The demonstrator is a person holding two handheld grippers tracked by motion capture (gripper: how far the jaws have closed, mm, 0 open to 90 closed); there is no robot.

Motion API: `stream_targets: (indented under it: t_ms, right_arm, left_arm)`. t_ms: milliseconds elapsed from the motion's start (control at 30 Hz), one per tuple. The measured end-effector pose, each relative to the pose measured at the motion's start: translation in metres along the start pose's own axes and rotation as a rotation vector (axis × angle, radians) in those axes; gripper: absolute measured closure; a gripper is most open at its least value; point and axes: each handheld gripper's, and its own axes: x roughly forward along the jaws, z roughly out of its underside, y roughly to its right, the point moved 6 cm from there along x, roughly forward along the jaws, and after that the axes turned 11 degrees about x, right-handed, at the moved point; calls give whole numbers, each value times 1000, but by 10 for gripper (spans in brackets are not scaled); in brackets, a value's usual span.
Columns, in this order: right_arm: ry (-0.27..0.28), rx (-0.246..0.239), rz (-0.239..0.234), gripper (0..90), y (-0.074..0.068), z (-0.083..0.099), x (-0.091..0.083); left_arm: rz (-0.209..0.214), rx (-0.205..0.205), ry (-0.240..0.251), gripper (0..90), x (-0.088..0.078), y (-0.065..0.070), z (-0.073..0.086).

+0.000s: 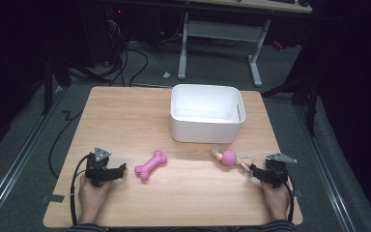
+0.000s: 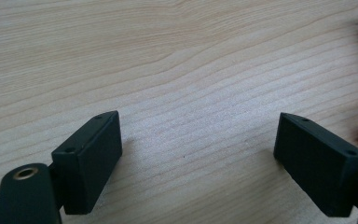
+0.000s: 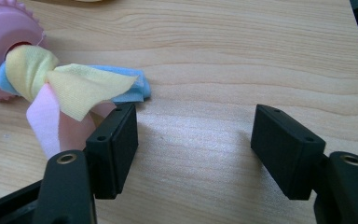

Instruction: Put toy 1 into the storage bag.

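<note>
Both claws stand open and empty on the wooden desk [image 1: 125, 121]. Left claw [image 1: 121, 169] faces the pink rubber bone toy [image 1: 150, 165]; right claw [image 1: 252, 170] touches the pink ball-and-cloth-strip toy [image 1: 230, 157]. Gripping loose cloth [image 3: 81, 86] risks slippage during lifting.

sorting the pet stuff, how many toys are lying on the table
2. A pink rubber bone toy lies near the left gripper; a pink ball toy with knotted cloth strips lies by the right gripper. The white plastic bin could hide more.
</note>
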Motion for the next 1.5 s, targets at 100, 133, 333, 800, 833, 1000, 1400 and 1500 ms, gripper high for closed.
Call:
stream_targets:
  t_ms: [100, 133, 333, 800, 833, 1000, 1400, 1500]
  right_arm:
    - [0, 0, 0, 316, 0, 0, 0]
    - [-2, -3, 0, 312, 0, 0, 0]
    - [-2, -5, -1, 307, 0, 0, 0]
    - [-5, -5, -2, 297, 0, 0, 0]
    - [-5, -5, -2, 297, 0, 0, 0]
    - [-4, -5, -3, 296, 0, 0, 0]
    - [-4, -6, -3, 295, 0, 0, 0]
    - [-4, -6, -3, 295, 0, 0, 0]
  left_arm:
    - [2, 2, 0, 154, 0, 0, 0]
    - [3, 3, 0, 153, 0, 0, 0]
    - [1, 1, -1, 151, 1, 0, -1]
    - [21, 18, -8, 157, 1, 1, -2]
    - [21, 18, -8, 157, 1, 1, -2]
    - [29, 23, -24, 156, 1, 0, -3]
    - [41, 15, -30, 196, -8, -1, -3]
    - [47, 7, -18, 206, -12, -1, -4]
